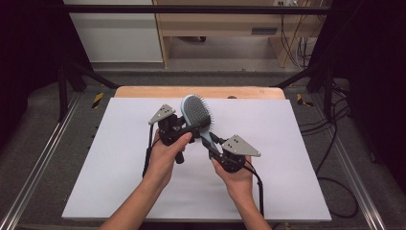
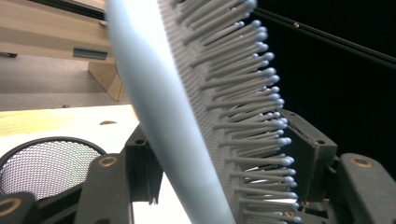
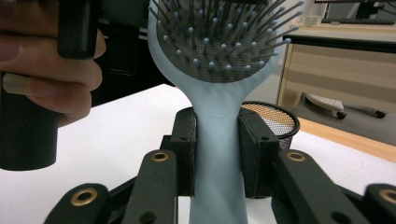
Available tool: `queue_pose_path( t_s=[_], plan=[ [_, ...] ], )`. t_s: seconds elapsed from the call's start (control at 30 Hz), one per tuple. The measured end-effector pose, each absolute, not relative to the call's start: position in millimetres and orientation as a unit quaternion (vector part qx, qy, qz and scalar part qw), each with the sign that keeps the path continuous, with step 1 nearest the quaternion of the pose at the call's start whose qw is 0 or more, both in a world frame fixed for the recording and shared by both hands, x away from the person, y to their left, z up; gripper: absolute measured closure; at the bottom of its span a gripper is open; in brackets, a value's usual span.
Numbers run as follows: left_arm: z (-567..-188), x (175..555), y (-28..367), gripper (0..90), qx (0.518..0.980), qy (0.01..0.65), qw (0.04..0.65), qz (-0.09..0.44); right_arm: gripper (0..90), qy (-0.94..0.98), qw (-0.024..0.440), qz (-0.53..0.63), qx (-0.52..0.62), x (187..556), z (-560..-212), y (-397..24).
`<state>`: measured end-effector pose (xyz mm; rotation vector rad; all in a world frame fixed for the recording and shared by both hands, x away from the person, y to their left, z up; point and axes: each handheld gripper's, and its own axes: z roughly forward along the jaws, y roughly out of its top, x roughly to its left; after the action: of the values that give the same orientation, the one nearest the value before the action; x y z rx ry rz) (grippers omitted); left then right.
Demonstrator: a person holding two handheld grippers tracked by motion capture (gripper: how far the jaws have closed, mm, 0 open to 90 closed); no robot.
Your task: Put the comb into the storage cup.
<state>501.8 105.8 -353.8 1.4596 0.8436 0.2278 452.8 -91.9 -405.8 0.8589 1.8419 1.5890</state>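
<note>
Blk hand-held gripper (image 1: 191,129), grey triangular plates, cables.

A: Hairbrush (image 2: 187,112) in left gripper view?
B: Top & bottom cut off by frame. Mesh cup (image 2: 46,165) half hidden behind jaw.
A: Right gripper view?
B: Handle end cut off at bottom edge.

High overhead forward-down view; two close tool-mounted views, all sharing the hairbrush (image 1: 196,112).

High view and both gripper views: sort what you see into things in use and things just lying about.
In use:
- light blue hairbrush, held above the table
- right gripper, jaws clamped on the brush handle
- left gripper, jaws around the brush head

Lying about:
- black mesh cup on the table, behind the brush
- white table mat
- wooden furniture beyond the table
</note>
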Motion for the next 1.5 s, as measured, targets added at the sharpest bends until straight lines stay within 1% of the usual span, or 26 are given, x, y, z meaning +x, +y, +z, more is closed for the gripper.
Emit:
queue_pose_path(
  t_s=[0.27, 0.43, 1.23, 1.3, 1.33, 1.37, 1.43, 1.5],
  plan=[
    [-355.0, 499.4, 103.7, 45.6, 0.642, 0.376, 0.661, 0.099, 69.4, 0.692, 0.27, 0.586, 0.323, 454.4, -409.0, -90.1],
    [-357.3, 500.3, 103.9, 47.2, 0.641, 0.378, 0.662, 0.092, 69.5, 0.695, 0.267, 0.582, 0.328, 455.3, -410.4, -89.5],
    [-359.9, 501.4, 100.9, 50.1, 0.646, 0.366, 0.664, 0.082, 68.5, 0.705, 0.25, 0.576, 0.331, 459.8, -414.0, -92.0],
    [-360.3, 501.7, 100.8, 50.2, 0.647, 0.365, 0.664, 0.085, 65.7, 0.706, 0.246, 0.577, 0.33, 460.3, -414.2, -92.4],
    [-360.5, 502.0, 101.0, 50.2, 0.647, 0.365, 0.664, 0.086, 62.2, 0.706, 0.244, 0.578, 0.329, 460.4, -414.3, -92.7],
    [-360.7, 502.4, 101.4, 50.2, 0.647, 0.365, 0.664, 0.085, 57.1, 0.705, 0.243, 0.579, 0.33, 460.5, -414.2, -92.6],
    [-360.7, 503.1, 101.8, 50.2, 0.644, 0.365, 0.666, 0.086, 43.8, 0.705, 0.245, 0.574, 0.337, 461.8, -414.6, -92.3],
    [-360.7, 503.7, 102.5, 50.2, 0.643, 0.366, 0.667, 0.089, 35.6, 0.709, 0.239, 0.568, 0.342, 463.3, -415.4, -92.6]
  ],
)
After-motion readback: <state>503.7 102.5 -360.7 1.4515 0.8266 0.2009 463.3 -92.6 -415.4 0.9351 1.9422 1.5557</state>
